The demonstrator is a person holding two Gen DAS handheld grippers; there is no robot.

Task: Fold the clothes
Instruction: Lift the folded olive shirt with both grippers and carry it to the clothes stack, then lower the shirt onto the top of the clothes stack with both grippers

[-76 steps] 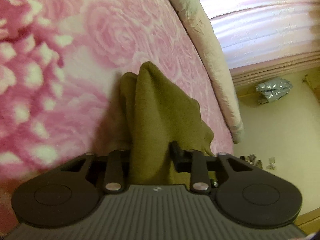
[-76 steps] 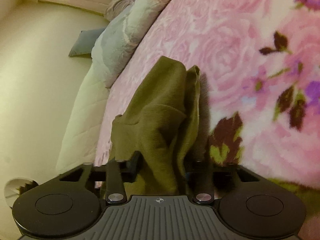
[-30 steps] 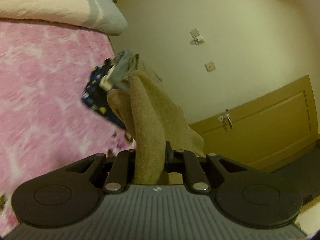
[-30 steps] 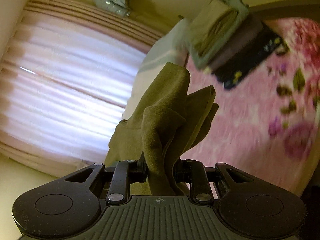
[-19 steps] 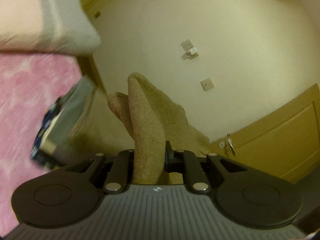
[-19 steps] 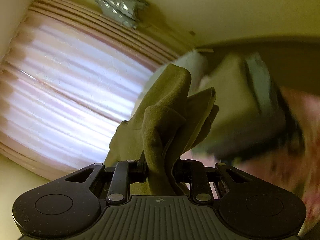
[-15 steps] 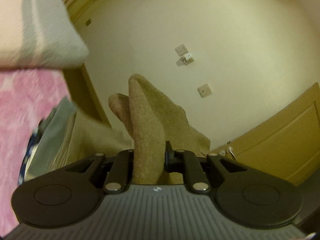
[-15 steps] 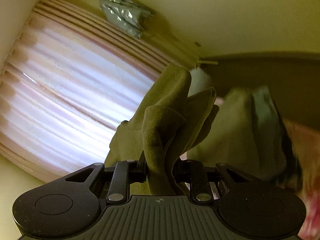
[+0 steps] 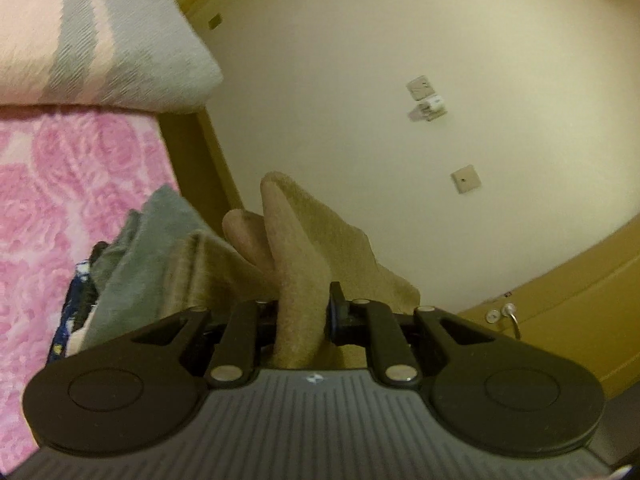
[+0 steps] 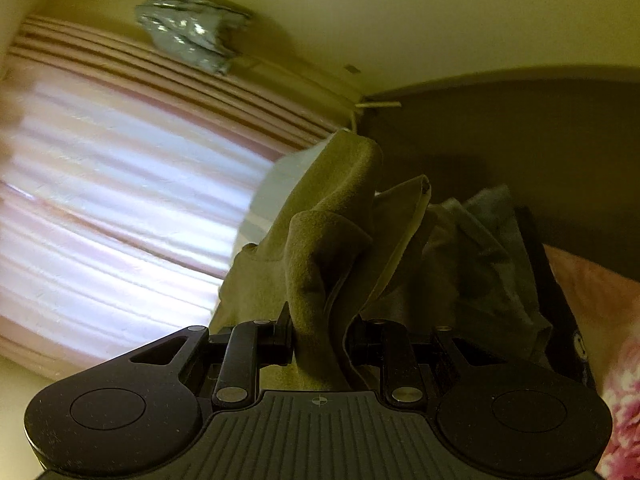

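My left gripper [image 9: 303,314] is shut on a folded olive-brown garment [image 9: 298,264] that stands up between its jaws. My right gripper [image 10: 319,338] is shut on the same olive-brown garment [image 10: 320,248], bunched between its jaws. A stack of folded clothes [image 9: 136,264] lies on the pink floral blanket [image 9: 60,184], just left of and below the held garment; its top layers are tan and grey. The stack also shows in the right wrist view [image 10: 492,264], close to the right of the garment.
A pink and grey pillow [image 9: 92,36] lies at the head of the bed. The wooden bed frame [image 9: 200,160], the cream wall with switch plates [image 9: 466,179] and a wooden door [image 9: 568,300] are behind. The pink curtain [image 10: 120,216] fills the right view's left.
Both grippers have carried the garment across the bed, from over the blanket to right beside and above the stack of folded clothes by the bed frame. Both stay shut.
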